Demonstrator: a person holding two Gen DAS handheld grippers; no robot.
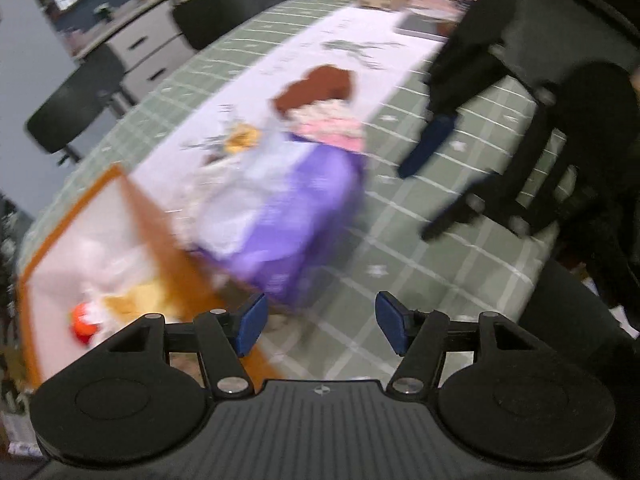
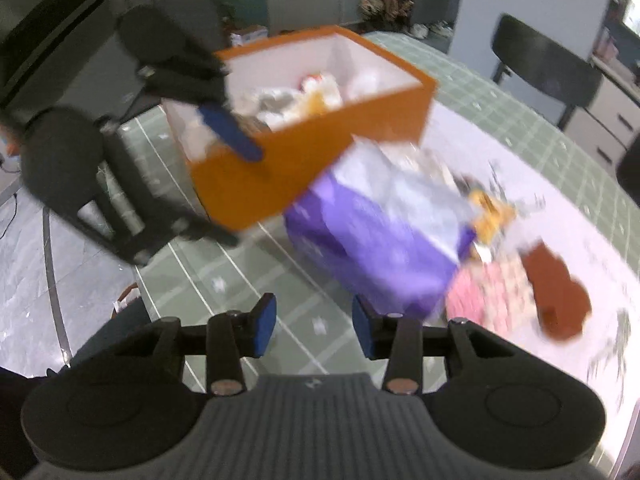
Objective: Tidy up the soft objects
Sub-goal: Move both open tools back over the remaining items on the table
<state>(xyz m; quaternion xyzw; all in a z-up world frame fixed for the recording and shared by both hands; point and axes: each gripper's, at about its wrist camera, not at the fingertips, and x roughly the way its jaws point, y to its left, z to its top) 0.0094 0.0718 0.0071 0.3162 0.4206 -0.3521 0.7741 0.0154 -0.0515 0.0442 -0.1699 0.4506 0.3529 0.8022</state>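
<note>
Both views are blurred by motion. A purple soft package (image 1: 288, 216) lies on the table beside an orange box (image 1: 148, 220) that holds soft items, one with a red part (image 1: 83, 322). Behind the package lie a pink and white cloth (image 1: 332, 124) and a brown cloth (image 1: 320, 88). My left gripper (image 1: 318, 326) is open and empty just in front of the package. My right gripper (image 2: 314, 328) is open and empty near the package (image 2: 376, 236), with the orange box (image 2: 312, 148), pink cloth (image 2: 488, 300) and brown cloth (image 2: 560, 296) around it. Each gripper shows in the other's view, the right (image 1: 432, 136) and the left (image 2: 232, 132).
The table has a green checked cloth (image 1: 400, 240) with a white runner (image 1: 312, 52). A small yellow item (image 1: 242, 138) lies on the runner. Black chairs (image 1: 76, 108) stand around the table. A cabinet with drawers (image 1: 148, 44) stands at the back left.
</note>
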